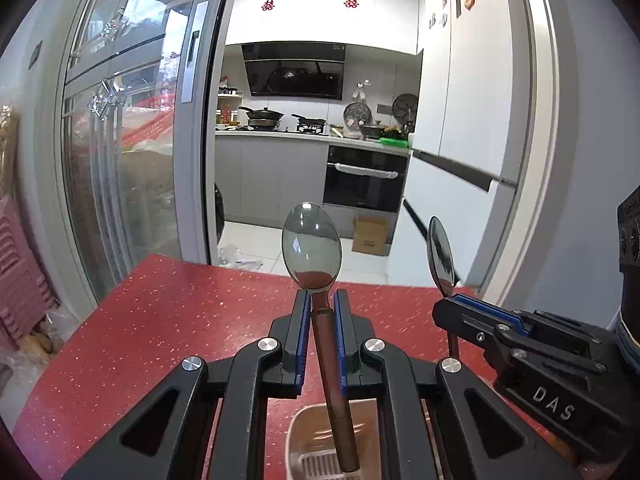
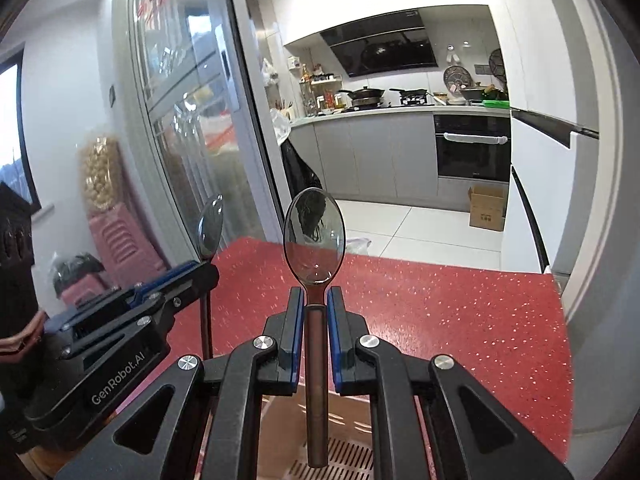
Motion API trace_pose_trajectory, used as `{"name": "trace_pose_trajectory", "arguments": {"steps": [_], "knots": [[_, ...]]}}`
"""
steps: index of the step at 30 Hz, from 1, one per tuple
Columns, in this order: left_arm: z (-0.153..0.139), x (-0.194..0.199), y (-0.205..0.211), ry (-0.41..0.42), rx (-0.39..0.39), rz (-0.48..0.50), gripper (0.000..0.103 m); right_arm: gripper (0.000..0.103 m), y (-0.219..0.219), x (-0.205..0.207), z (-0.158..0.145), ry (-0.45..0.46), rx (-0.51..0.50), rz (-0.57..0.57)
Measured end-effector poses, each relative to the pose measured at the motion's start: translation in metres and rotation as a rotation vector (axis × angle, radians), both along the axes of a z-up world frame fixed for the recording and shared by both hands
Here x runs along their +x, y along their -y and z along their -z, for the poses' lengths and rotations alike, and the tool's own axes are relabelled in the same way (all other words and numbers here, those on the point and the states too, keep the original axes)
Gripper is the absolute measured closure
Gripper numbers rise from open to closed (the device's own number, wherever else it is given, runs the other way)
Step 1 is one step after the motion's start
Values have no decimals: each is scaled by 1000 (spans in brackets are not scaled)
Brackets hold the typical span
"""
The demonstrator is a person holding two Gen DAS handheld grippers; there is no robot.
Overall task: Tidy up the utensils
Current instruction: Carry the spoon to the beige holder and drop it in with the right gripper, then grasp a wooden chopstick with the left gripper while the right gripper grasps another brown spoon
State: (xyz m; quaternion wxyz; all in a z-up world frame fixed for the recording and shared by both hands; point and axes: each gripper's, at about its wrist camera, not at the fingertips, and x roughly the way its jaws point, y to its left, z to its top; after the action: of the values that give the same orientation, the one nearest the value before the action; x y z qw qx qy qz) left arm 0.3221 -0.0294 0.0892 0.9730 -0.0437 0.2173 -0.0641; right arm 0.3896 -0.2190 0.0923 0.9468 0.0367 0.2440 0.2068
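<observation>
Holding two spoons upright over the red desk (image 1: 160, 320): left spoon (image 1: 311, 240) pinched at the neck in left tongs (image 1: 321, 300), right spoon (image 2: 314, 236) likewise in right tongs (image 2: 314, 300). Looking light, stiff, slick; gripping the brown handle seems safest. Slotted tray (image 2: 344, 456) sitting near, below.

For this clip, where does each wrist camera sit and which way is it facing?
Left wrist view: on the left gripper, looking along its fingers over the red table into the kitchen; it grips a spoon, and the right gripper shows at right.
Right wrist view: on the right gripper, facing the same kitchen; it grips the second spoon, and the left gripper shows at left.
Shared: both spoons, both grippers, the red table, the oven, and a slotted container below.
</observation>
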Motion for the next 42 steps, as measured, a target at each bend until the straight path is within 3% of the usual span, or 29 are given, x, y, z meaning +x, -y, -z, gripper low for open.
{"name": "trace_pose_trajectory", "arguments": {"steps": [11, 24, 26, 28, 36, 42], "knots": [[22, -17, 10, 2, 100, 17, 63, 91, -19, -29, 32, 59, -134, -67], [31, -28, 18, -58, 147, 41, 63, 90, -10, -35, 42, -23, -136, -84], [31, -28, 18, -65, 144, 42, 63, 80, -8, -35, 41, -31, -137, -85], [29, -30, 17, -68, 136, 41, 63, 55, -5, -34, 40, -44, -122, -85], [14, -44, 11, -68, 98, 22, 63, 54, 15, -44, 24, -63, -36, -40], [-5, -76, -2, -76, 76, 21, 63, 43, 30, -73, 8, -97, 8, -6]]}}
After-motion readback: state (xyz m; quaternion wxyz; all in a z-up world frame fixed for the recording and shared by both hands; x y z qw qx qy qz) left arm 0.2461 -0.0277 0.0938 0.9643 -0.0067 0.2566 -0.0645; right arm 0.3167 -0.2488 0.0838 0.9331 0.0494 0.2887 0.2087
